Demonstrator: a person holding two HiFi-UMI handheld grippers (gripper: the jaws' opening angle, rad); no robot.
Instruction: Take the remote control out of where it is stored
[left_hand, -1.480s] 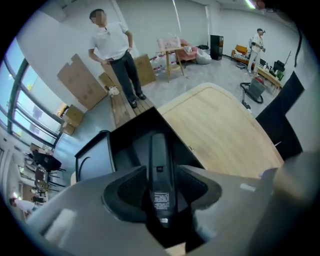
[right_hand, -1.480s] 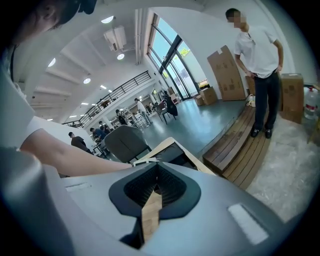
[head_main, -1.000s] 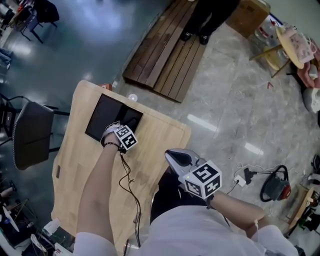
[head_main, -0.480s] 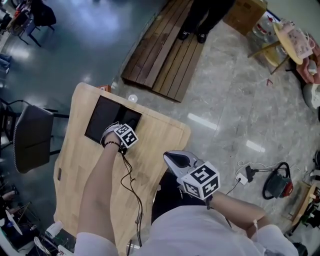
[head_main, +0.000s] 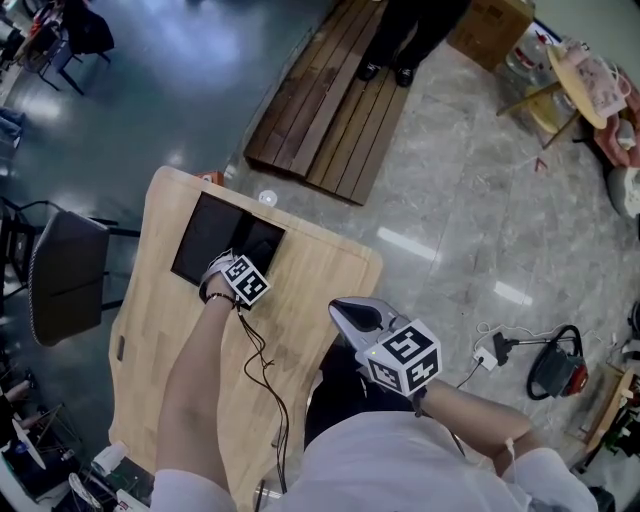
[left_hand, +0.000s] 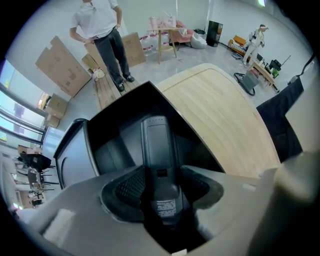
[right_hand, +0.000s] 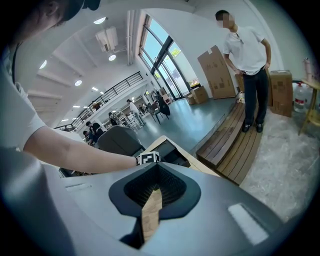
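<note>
My left gripper (left_hand: 161, 186) is clamped on the remote control (left_hand: 156, 142), its far end seemingly inside the open black box (left_hand: 70, 160) on the table (left_hand: 225, 120), while my right gripper (right_hand: 152, 199) hangs empty, jaws nearly together.

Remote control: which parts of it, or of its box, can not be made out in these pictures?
Left gripper view: the remote has a label too small to read; its near end is lost in shadow between the left tongs.
Head view: the left tongs cover the remote in the box.
Right gripper view: the box is small and far; no remote shows.
</note>
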